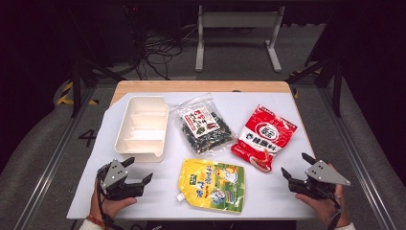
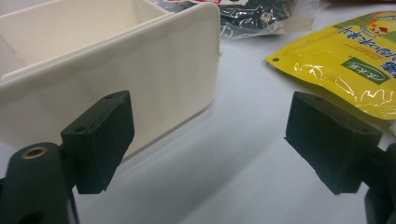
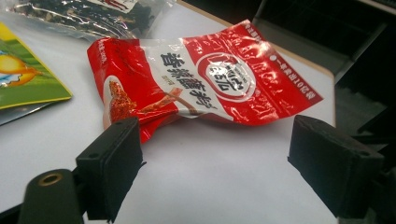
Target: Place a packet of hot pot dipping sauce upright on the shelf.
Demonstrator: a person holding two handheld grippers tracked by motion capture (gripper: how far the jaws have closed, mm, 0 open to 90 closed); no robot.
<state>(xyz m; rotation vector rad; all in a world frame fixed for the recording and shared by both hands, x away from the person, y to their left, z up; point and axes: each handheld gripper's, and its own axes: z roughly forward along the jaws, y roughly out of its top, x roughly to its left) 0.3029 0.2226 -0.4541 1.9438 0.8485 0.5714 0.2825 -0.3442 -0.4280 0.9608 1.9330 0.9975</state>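
The left gripper point(image 1: 140, 171) stands with its black, blocky jaws spread wide and nothing between them, only bare white bench surface. Its jaws point toward the near end of the white tray point(image 2: 140, 70), a smooth, matte plastic box with rounded corners and inner dividers; in the left gripper view one jaw sits just before the tray's outer wall, without clear contact. To the other side lies the yellow pouch point(image 2: 355, 65), a glossy, crinkled foil bag with a green label and a small hole in its corner, apart from the jaw.

The right gripper point(image 1: 295, 166) also has its jaws released and wide, holding nothing. Ahead of them in the right gripper view lies the red packet point(image 3: 201, 79), a shiny, wrinkled film bag with white and black print, slightly puffed and bent at its near end, close to the jaws but not between them.

In the high view the tray point(image 1: 142, 125) lies at the left of the bench point(image 1: 268, 191), the clear bag of dark greens point(image 1: 203, 127) beside it in the middle, the red packet point(image 1: 264, 136) to the right, and the yellow pouch point(image 1: 212, 184) near the front edge. Open white surface lies around both grippers at the front corners of the bench.
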